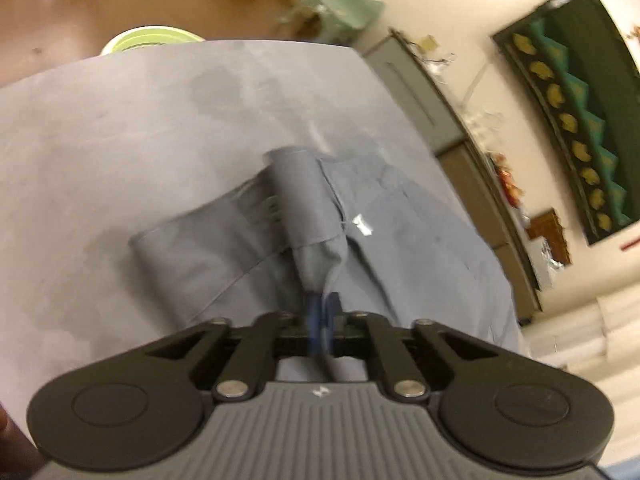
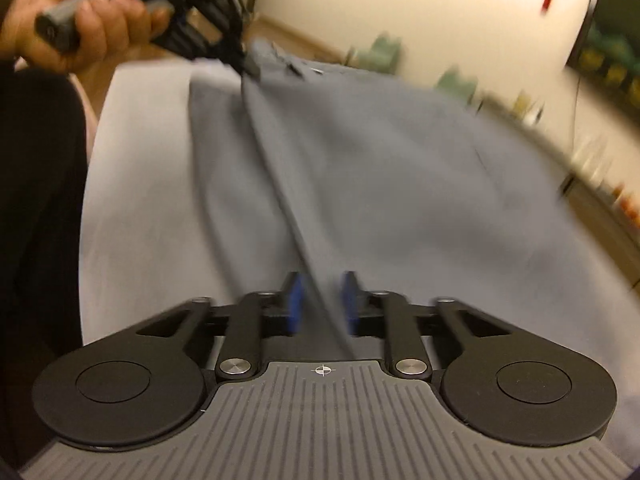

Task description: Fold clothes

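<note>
With the grey garment (image 2: 360,152) spread on the tabletop (image 2: 132,168), the left tool (image 1: 322,316) at 10 o'clock pinches a bunched edge, the right tool (image 2: 322,300) stands partly open astride a fold ridge; judged mid-fold, next needing both ends gripped.

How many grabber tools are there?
2. The left gripper, held by a hand, pinches the far end of the gray garment; the right gripper is at its near end, a fold between its jaws.
</note>
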Action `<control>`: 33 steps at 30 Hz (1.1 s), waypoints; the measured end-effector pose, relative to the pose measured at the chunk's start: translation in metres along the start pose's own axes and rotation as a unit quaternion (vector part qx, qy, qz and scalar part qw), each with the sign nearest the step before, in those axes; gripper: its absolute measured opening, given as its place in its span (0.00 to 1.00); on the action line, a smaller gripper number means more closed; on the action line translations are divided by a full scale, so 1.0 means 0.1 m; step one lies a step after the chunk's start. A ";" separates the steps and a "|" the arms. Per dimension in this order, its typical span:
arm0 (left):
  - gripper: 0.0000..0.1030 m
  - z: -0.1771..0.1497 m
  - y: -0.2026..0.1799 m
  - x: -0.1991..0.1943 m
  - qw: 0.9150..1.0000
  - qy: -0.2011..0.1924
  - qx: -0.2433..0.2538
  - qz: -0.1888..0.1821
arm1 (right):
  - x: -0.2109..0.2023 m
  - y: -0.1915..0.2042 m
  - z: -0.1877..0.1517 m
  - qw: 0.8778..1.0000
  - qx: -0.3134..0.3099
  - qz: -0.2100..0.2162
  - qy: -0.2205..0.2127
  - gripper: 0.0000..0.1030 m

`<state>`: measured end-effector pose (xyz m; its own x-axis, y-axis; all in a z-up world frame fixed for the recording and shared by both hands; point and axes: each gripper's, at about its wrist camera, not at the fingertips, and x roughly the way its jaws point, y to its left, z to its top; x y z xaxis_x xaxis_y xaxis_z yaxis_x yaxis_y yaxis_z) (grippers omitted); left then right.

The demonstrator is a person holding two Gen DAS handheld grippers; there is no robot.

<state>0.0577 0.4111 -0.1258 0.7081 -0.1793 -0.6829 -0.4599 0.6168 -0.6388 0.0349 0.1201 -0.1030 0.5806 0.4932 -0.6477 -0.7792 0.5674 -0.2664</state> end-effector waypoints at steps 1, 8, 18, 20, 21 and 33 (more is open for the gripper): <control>0.35 -0.01 -0.03 -0.02 1.000 -0.007 0.002 -0.003 | -0.06 -0.04 -0.02 1.000 0.005 -0.007 -0.004 0.41; 0.06 0.05 -0.54 0.13 0.995 -0.010 0.103 0.006 | -0.26 -0.33 -0.17 0.999 0.027 -0.035 0.007 0.49; 0.04 -0.30 -0.06 -0.61 0.999 -0.022 0.031 0.007 | -0.31 -0.69 -0.35 0.997 0.073 0.014 0.037 0.08; 0.14 -0.32 -0.11 -0.54 0.999 -0.021 0.041 0.027 | -0.37 -0.76 -0.39 0.995 0.090 0.023 0.041 0.12; 0.23 -0.32 -0.13 -0.50 0.998 -0.021 0.046 0.037 | -0.43 -0.79 -0.40 0.994 0.096 0.024 0.035 0.15; 0.01 -0.32 -0.52 -0.43 0.992 -0.028 0.117 0.047 | -0.22 -0.23 -0.19 1.000 -0.004 0.020 -0.011 0.33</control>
<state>0.0343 0.3624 -0.0742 0.7000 -0.0745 -0.7103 -0.3919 0.7913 -0.4692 0.0353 0.0840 -0.0961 0.5544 0.5293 -0.6422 -0.8032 0.5424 -0.2462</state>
